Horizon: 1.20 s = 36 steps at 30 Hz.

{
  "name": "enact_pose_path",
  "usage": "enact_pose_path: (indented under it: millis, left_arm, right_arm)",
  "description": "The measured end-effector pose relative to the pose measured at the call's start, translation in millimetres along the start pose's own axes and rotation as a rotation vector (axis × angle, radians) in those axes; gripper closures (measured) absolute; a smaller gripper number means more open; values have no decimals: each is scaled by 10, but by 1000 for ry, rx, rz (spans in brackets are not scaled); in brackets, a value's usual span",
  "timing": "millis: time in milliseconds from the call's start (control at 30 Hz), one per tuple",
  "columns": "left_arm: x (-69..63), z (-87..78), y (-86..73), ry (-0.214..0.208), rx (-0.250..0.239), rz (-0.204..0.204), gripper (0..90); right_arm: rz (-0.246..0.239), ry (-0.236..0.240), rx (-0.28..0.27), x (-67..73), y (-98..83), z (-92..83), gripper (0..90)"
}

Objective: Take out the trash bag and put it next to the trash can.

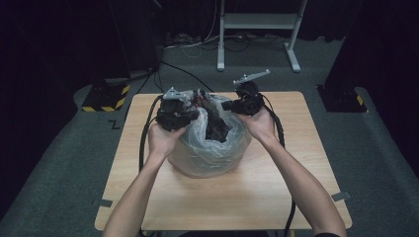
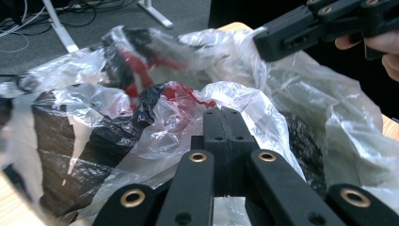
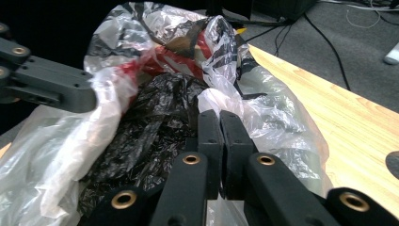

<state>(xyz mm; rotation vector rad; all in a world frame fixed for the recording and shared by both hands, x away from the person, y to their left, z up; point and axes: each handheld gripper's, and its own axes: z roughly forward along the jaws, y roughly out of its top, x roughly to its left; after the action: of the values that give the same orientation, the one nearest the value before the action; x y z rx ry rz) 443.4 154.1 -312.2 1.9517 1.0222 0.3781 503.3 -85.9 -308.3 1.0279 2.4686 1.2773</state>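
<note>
A clear plastic bag [image 1: 212,148] bulges in the middle of the wooden table [image 1: 276,197]. It holds crumpled black plastic [image 3: 150,122] and something red [image 2: 141,66]. My left gripper [image 1: 193,106] is at the bag's left top edge, its jaws together with clear film [image 2: 244,103] pinched at their tip [image 2: 228,115]. At the right top edge, my right gripper [image 1: 228,104] is shut on the bag's film [image 3: 216,101] too, jaws pressed together [image 3: 220,117]. Each gripper view shows the other gripper, the right one [image 2: 266,42] and the left one [image 3: 87,96], gripping the bag's rim.
A white stand [image 1: 257,29] with two feet stands on the grey floor behind the table, with cables around it. A yellow-and-black striped base [image 1: 106,96] sits at the table's far left corner and a dark base [image 1: 343,98] at the far right.
</note>
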Motion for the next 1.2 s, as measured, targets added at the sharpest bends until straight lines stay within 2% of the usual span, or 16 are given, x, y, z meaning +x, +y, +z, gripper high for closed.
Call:
enact_pose_path:
  millis: [333,700,900,1100,1200]
  left_arm:
    - [-33,197,217,-2,42,16,900]
    - [15,364,282,18,83,-2,900]
    - [24,428,300,9,75,-18,900]
    - [14,465,312,-3,62,-30,900]
    - [-13,462,321,1,57,-21,900]
  right_arm:
    - [37,20,-5,-56,-21,-37,769]
    - [62,42,-1,-75,-27,-50,532]
    - [45,38,20,-29,-22,-23,452]
    - [30,21,44,34,-13,40,422]
    - [23,17,54,57,-10,71,459]
